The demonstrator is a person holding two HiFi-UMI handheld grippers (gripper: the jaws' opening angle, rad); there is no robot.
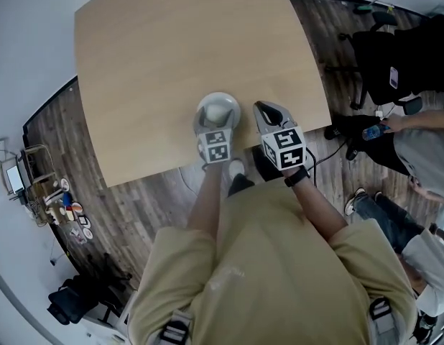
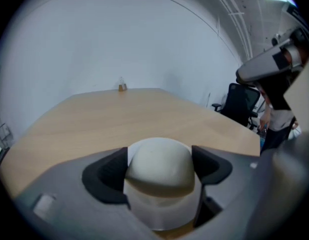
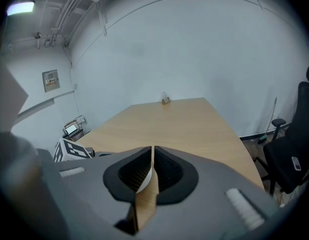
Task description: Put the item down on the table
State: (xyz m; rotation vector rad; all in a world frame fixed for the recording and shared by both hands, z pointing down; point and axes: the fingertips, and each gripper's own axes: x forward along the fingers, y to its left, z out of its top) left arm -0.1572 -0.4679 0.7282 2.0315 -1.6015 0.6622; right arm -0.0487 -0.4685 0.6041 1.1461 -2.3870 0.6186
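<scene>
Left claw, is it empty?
No, the left claw is clamped on both sides of a round white item.

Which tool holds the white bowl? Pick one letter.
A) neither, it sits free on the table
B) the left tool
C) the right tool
B: the left tool has its jaws pressed on both sides of the white bowl; the right tool is shut on nothing.
</scene>
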